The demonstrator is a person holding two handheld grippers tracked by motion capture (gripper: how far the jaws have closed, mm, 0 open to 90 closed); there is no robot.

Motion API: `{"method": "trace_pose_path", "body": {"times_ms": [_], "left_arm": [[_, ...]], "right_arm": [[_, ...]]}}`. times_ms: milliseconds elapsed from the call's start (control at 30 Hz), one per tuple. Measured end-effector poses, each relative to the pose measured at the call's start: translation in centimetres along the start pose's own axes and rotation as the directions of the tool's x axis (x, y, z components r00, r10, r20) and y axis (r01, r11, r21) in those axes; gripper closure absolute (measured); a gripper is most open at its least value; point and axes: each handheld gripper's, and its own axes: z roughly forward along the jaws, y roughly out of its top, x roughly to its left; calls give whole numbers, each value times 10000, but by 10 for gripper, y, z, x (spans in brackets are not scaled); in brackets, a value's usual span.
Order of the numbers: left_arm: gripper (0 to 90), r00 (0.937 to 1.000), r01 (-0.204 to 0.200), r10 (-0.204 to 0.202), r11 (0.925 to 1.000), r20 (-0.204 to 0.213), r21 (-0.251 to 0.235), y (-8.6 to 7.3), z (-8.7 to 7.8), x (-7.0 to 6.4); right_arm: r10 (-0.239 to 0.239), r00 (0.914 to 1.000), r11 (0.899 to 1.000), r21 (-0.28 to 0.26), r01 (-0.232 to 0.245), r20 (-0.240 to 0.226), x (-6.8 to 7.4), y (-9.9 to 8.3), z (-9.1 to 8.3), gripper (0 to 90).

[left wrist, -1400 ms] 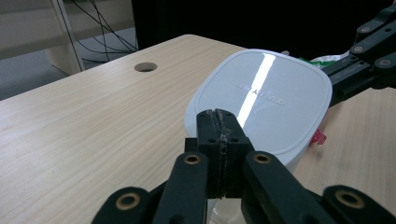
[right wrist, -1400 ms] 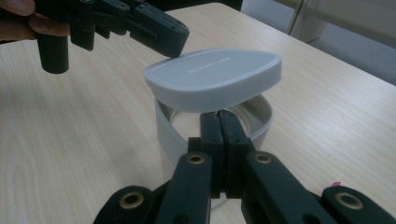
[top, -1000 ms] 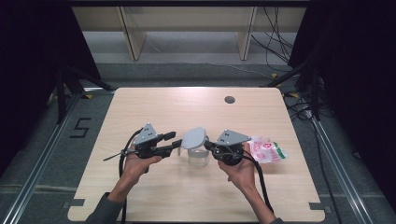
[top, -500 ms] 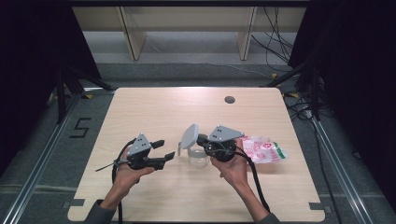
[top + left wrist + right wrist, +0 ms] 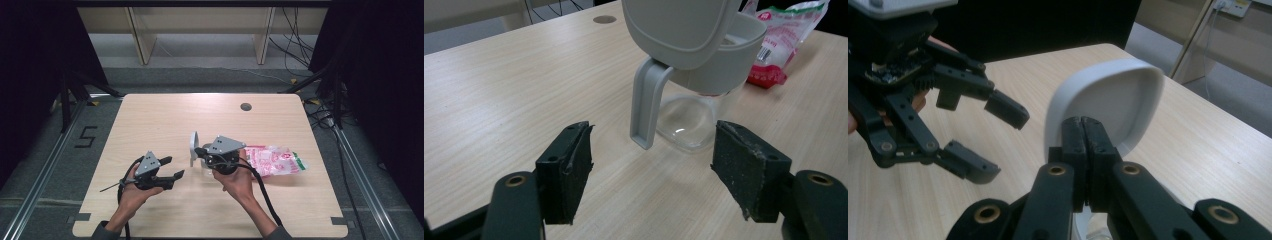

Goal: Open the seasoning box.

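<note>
Grey hinged lid [image 5: 193, 148] is being tipped open at frame centre, right gripper [image 5: 1083, 131] clamping its edge; left gripper [image 5: 169, 167], jaws apart, should steady the pitcher [image 5: 704, 85] handle [image 5: 647, 107].

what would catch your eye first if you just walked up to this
The grey lid of a clear jug near the table's middle, tipped up on edge and pinched by the right gripper. To its left the left gripper hangs open, its jaws pointing at the jug's handle. Just right of the jug, a pink and white plastic bag lies flat on the wooden table.
</note>
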Motion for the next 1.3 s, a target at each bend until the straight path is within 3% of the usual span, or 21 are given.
{"method": "trace_pose_path", "body": {"times_ms": [133,233,333,367,433,467,533,567,667,700,767,967,1000,1033,1067,1133,1167,1200,1233,1267,1300], "left_arm": [[313,10000,-27,27,10000,57,-43,1,-4,-2],[311,9999,34,-33,10000,120,-26,0,-3,-4],[310,9998,-22,20,10000,223,82,-1,-3,-4],[310,9998,70,-72,9999,167,95,-1,-3,-4],[306,9999,52,-54,9998,131,169,-2,-3,-5],[306,9999,79,-81,9999,134,150,-2,-3,-5],[306,9996,126,-128,9999,247,89,-2,-2,-5],[307,9996,121,-124,9998,260,138,-2,-1,-5],[307,9995,130,-135,9998,302,182,-3,0,-6],[307,9996,86,-92,9998,282,186,-4,0,-7],[307,9997,115,-120,9997,232,201,-3,0,-7],[306,9990,394,-394,9992,217,16,-4,0,-6],[301,9989,414,-414,9991,239,32,-5,0,-5],[301,9990,355,-357,9993,283,84,-5,0,-5],[299,9989,358,-360,9993,295,73,-5,0,-6],[294,9987,407,-409,9991,300,79,-4,0,-7],[294,9986,407,-410,9991,321,84,-4,0,-8],[294,9985,385,-387,9992,380,74,-4,1,-8],[294,9987,370,-373,9993,358,73,-4,1,-8],[294,9986,377,-380,9993,379,85,-4,1,-8],[294,9985,399,-402,9992,384,78,-4,1,-7]], "right_arm": [[198,9998,9998,34,-198,53,-2,-4,-7,883],[349,9993,9993,104,-350,119,-7,-16,-24,856],[858,9949,9954,393,-879,533,-11,-34,-45,804],[784,9924,9957,412,-826,947,-13,-41,-53,786],[1556,9798,9863,355,-1612,1255,-19,-60,-76,710],[1556,9798,9863,355,-1612,1255,-19,-60,-76,710],[1741,9700,9832,243,-1807,1698,-21,-69,-87,652],[2120,9601,9747,318,-2212,1823,-19,-74,-93,649],[2411,9490,9675,259,-2514,2034,-22,-87,-104,620],[2716,9378,9583,289,-2842,2162,-21,-89,-107,607],[2694,9394,9601,170,-2791,2119,-24,-95,-110,589],[3188,9157,9442,22,-3293,2446,-27,-104,-122,531],[3444,9072,9338,115,-3575,2417,-28,-108,-127,508],[3444,9072,9338,115,-3575,2417,-28,-108,-127,508],[3753,8905,9214,8,-3886,2573,-26,-111,-129,504],[3804,8800,9175,35,-3978,2844,-28,-117,-136,484],[4106,8627,9026,23,-4304,2951,-28,-119,-141,478],[3908,8752,9122,76,-4098,2853,-31,-122,-143,473],[3943,8590,9091,-19,-4166,3265,-32,-125,-145,471],[4278,8391,8941,-212,-4473,3360,-30,-127,-148,466],[4253,8416,8956,-205,-4444,3330,-32,-131,-151,464]]}}
